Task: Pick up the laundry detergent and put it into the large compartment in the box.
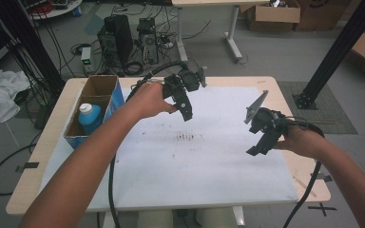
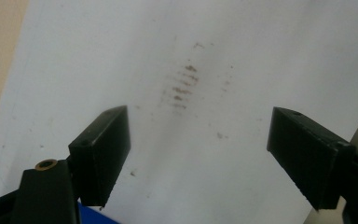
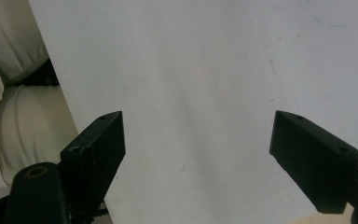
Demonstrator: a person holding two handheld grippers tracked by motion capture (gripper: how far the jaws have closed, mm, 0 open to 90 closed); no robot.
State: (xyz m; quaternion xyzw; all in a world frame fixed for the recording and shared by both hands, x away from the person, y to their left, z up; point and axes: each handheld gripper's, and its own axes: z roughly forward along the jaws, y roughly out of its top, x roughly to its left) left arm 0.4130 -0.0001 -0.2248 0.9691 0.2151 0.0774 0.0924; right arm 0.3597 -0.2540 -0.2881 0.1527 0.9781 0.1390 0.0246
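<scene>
I hold my left tool (image 1: 186, 102) above the far middle of the worktop (image 1: 271, 88), just over the white sheet (image 1: 209, 166) that covers most of it. Its jaws stand wide apart with nothing between them; in the left gripper view they frame a patch of brown smudges (image 2: 182, 86) on the sheet. In the high view those smudges (image 1: 186, 137) lie a little nearer to me than the tool.

My right tool (image 1: 261, 142) hangs over the right part of the sheet, well apart from the left one, its grey three-cornered plate (image 1: 255, 107) tilted up. Its jaws are also spread and hold nothing; the right gripper view looks down on bare white sheet (image 3: 205, 93) near its edge.

At the left end of the worktop sits an open cardboard box (image 1: 96, 90) with a blue side. A blue bottle with a white cap (image 1: 89, 117) stands inside its nearer compartment, near my left forearm and apart from both tools.
</scene>
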